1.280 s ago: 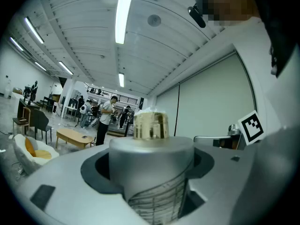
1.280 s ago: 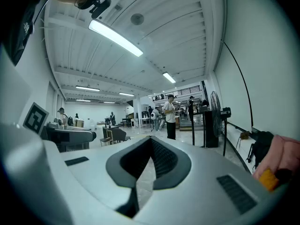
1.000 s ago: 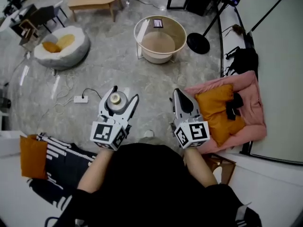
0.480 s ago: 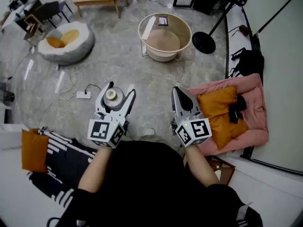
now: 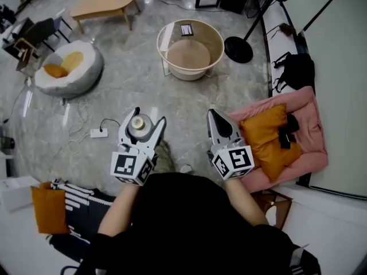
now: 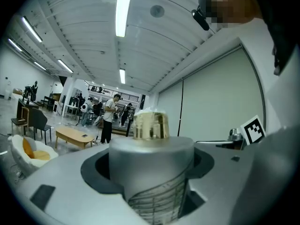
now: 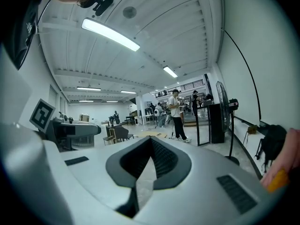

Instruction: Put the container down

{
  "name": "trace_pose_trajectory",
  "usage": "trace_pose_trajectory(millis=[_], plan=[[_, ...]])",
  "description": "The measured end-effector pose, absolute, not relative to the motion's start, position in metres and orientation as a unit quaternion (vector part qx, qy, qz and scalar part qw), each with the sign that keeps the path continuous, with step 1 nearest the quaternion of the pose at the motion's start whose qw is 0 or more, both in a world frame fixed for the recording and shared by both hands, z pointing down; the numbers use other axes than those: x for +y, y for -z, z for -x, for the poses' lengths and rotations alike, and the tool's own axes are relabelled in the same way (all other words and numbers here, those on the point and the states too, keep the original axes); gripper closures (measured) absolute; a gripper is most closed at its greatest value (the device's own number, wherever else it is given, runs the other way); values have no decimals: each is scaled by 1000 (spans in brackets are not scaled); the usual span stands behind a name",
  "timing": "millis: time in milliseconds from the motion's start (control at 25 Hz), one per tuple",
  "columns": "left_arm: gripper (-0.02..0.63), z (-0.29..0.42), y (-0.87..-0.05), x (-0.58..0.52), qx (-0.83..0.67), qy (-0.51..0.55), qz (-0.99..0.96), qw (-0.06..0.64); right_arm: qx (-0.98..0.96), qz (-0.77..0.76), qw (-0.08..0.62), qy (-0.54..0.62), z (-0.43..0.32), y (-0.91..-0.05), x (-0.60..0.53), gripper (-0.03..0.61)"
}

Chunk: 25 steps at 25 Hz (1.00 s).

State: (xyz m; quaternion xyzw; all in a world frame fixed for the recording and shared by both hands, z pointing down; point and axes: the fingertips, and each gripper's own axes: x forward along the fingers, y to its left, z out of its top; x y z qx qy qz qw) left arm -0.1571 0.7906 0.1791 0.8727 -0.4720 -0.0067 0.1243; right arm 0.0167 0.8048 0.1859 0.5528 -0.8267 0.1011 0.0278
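Observation:
A grey cylindrical container (image 5: 139,126) with a gold cap (image 6: 150,124) stands upright between the jaws of my left gripper (image 5: 141,123), which is shut on it and held above the floor. In the left gripper view the container's grey body (image 6: 150,172) fills the gap between the jaws, which press its sides. My right gripper (image 5: 215,116) is held level beside it, to the right, with its jaws together and nothing between them; the right gripper view shows the right gripper (image 7: 149,144) closed to a point.
A round beige tub (image 5: 190,48) stands ahead on the marble floor, with a black lamp base (image 5: 238,50) to its right. A pink cushion with an orange pillow (image 5: 268,136) lies right. A white beanbag (image 5: 66,67), wooden table (image 5: 105,3) and power strip (image 5: 98,133) are left.
The view has shifted a little over the floor; both grippers keep their pose, and the left one still holds the container upright.

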Motion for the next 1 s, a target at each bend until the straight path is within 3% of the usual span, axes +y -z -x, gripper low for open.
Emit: trace_pose_trajectory(millis=[560, 1000], plan=[[264, 205, -206, 591, -470, 9, -873, 131, -823, -542, 106, -134, 48, -239, 609, 555], [264, 279, -198, 491, -464, 18, -877, 124, -832, -528, 104, -132, 119, -220, 500, 557]])
